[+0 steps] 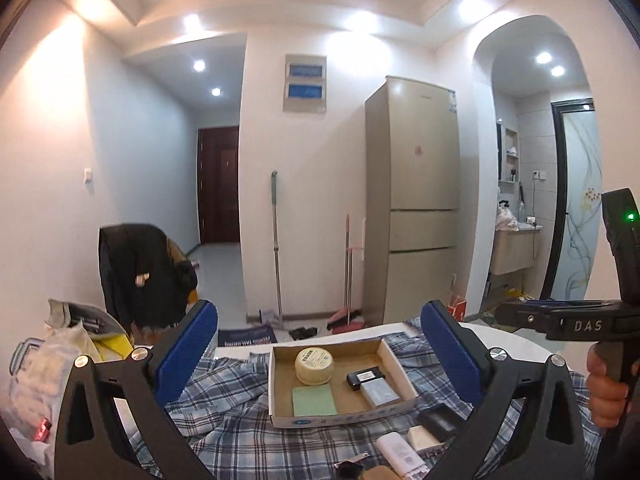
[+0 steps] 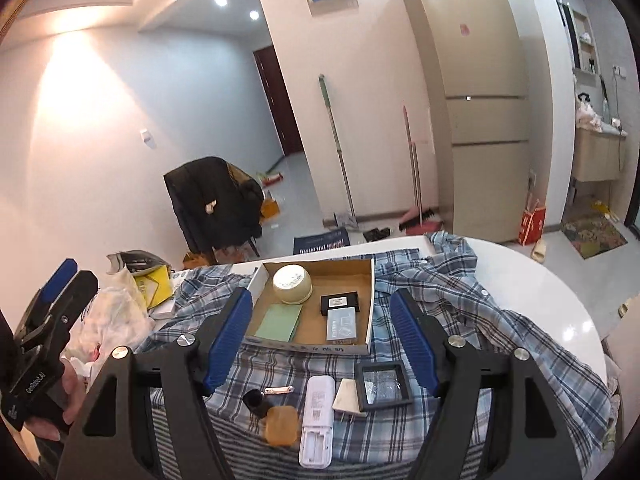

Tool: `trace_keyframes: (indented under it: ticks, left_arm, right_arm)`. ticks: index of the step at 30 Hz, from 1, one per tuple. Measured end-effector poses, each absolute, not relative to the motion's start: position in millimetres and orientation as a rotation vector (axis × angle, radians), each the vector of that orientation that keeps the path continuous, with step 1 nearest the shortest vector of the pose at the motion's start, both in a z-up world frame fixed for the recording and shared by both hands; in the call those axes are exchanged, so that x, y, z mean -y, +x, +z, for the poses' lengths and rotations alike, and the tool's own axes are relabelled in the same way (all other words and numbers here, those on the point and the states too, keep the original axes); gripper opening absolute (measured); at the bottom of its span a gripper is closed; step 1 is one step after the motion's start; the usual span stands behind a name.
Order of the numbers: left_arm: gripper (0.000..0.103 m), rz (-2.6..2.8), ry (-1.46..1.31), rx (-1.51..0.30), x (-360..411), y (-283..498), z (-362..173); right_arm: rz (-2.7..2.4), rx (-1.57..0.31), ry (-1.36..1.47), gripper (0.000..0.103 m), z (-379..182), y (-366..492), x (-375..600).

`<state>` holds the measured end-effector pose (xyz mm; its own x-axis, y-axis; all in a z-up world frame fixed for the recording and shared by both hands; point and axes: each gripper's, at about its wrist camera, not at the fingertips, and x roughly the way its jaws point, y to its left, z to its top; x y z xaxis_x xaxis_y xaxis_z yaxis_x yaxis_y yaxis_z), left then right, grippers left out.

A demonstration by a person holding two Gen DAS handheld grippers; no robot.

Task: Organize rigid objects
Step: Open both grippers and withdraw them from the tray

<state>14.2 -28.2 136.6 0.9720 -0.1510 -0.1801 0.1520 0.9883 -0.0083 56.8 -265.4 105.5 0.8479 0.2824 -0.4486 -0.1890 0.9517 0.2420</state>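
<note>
Right wrist view shows the right gripper (image 2: 322, 330) hovering with jaws spread wide and empty above the plaid cloth (image 2: 472, 320). Ahead, the cardboard tray (image 2: 370, 300) already holds a round cream tin (image 2: 292, 284), a green card (image 2: 279, 322), a small black box (image 2: 340, 303) and a pale packet (image 2: 341, 324). Loose pieces lie nearer: a white remote (image 2: 318, 416), an amber block (image 2: 281, 426), a black framed case (image 2: 384, 386) and a white card (image 2: 347, 396).

The left gripper (image 1: 320, 352) is likewise spread and holds nothing.

A sound next pick is probably the remote: straddle its narrow width, descend squarely, close on the long sides, avoid snagging cloth.

"DAS" is legible on the right gripper's body in the left wrist view; the tray's front lettering is too small to read.
</note>
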Motion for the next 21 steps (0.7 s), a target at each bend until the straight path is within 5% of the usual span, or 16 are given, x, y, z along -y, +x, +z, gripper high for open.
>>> trace_keyframes:
  ticks: [4, 9, 21]
  left_arm:
    - [0.103, -0.188, -0.066, -0.176, 25.6, -10.6, 148.1]
    - [0.103, -0.161, -0.039, -0.162, 28.7, -18.1, 141.4]
    - [0.099, -0.174, -0.010, -0.352, 40.0, 24.6, 70.7]
  right_arm:
    - [0.242, -0.467, 0.197, 0.071, 105.4, 37.4, 269.5]
    - [0.229, -0.488, 0.213, 0.091, 90.4, 33.9, 274.1]
    - [0.103, -0.471, 0.164, 0.091, 52.7, 38.1, 272.7]
